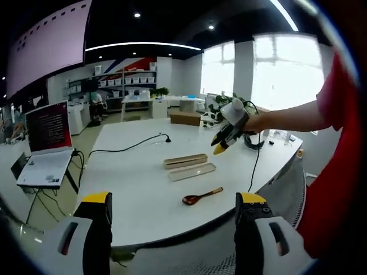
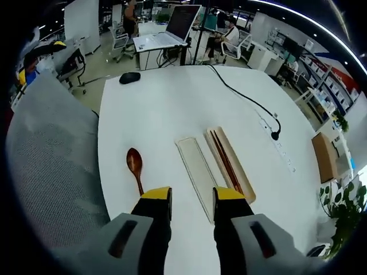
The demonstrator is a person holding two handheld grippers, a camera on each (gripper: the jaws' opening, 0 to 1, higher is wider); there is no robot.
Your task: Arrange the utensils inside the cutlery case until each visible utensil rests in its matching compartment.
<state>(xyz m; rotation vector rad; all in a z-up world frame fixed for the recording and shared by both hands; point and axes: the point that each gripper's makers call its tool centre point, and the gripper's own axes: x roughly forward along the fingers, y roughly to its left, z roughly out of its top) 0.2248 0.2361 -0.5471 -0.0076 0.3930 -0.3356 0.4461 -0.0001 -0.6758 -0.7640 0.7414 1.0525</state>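
- One spoon: dark wood, bowl away from the right jaws, handle end just ahead of the left jaw's yellow tip; lying on the table, outside the case.
- Same spoon ahead of the left gripper, between its two jaws and nearer the right one.
- One case, open, tan, just ahead of the right jaw tip of the right gripper; two dark chopsticks lying lengthwise inside.
- One lid, pale and flat, beside the case, between spoon and case, running up from the gap between the jaws.
- Case and lid side by side, apart from the spoon.
- Left gripper: jaws spread wide, nothing between them.
- Right gripper: jaws parted, gripping nothing; also seen in the left gripper view, held by a hand above the table beyond the case.
- One black cable across the table beyond the case; one mouse at the far edge.
- One laptop, red screen, text too small to read.
- One cardboard box to the right.
- No brand legible anywhere.
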